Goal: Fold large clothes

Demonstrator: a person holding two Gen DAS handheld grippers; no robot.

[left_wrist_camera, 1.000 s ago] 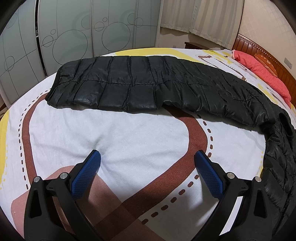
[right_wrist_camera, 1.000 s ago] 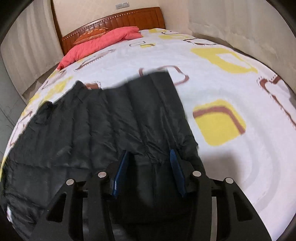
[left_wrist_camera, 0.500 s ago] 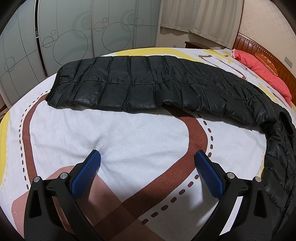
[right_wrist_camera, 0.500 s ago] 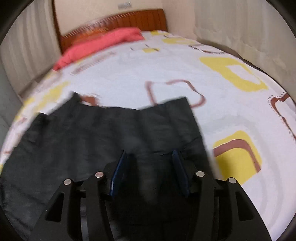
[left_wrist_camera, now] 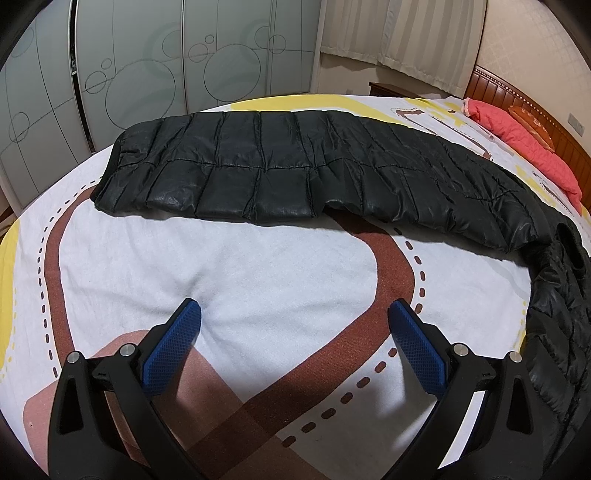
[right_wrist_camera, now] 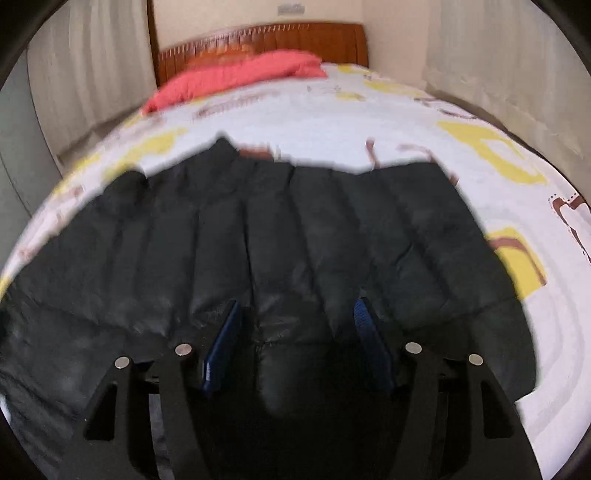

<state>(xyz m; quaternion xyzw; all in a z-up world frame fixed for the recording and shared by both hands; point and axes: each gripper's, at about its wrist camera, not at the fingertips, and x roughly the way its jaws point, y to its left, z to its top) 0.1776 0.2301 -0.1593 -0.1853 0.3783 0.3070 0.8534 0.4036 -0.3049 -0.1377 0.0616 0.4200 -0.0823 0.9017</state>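
My bedroom at home.
I see the bed (left_wrist_camera: 258, 266) with wooden headboard (right_wrist_camera: 280, 40), red pillow (right_wrist_camera: 236, 79), sliding wardrobe doors (left_wrist_camera: 147, 62), curtains (left_wrist_camera: 406, 33).

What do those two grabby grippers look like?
Both look alike: the left gripper and right gripper each have two black plastic fingers with triangular cut-outs, shiny silver round bolts, and blue bumpy-textured pads inside. No cables, sleeves or markings show.

Bed (left_wrist_camera: 258, 266): white cover, brown and yellow pattern. Wooden headboard (right_wrist_camera: 258, 38) at its head; frosted wardrobe doors (left_wrist_camera: 147, 62) at its foot; curtains (left_wrist_camera: 399, 33) beside.
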